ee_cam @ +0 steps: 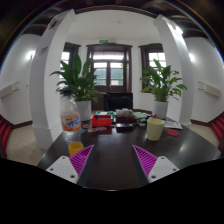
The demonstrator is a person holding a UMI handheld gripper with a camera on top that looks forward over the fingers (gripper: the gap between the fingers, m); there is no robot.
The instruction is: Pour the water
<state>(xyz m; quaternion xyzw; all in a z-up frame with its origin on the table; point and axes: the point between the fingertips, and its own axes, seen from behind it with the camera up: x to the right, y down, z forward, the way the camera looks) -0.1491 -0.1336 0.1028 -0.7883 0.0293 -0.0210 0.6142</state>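
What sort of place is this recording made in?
Probably a lobby or lounge indoors: a dark round table with a bottle and a cup, two large potted plants, and a double door behind. The gripper is open, empty.

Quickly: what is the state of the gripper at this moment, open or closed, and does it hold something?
Gripper: open, holding nothing; bare table between its jaws.

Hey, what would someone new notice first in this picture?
Probably the bottle with its orange label, standing on the dark round table ahead of the open gripper, with an orange cup just before it. A pale cup stands across the table, and two leafy plants flank the doorway behind.
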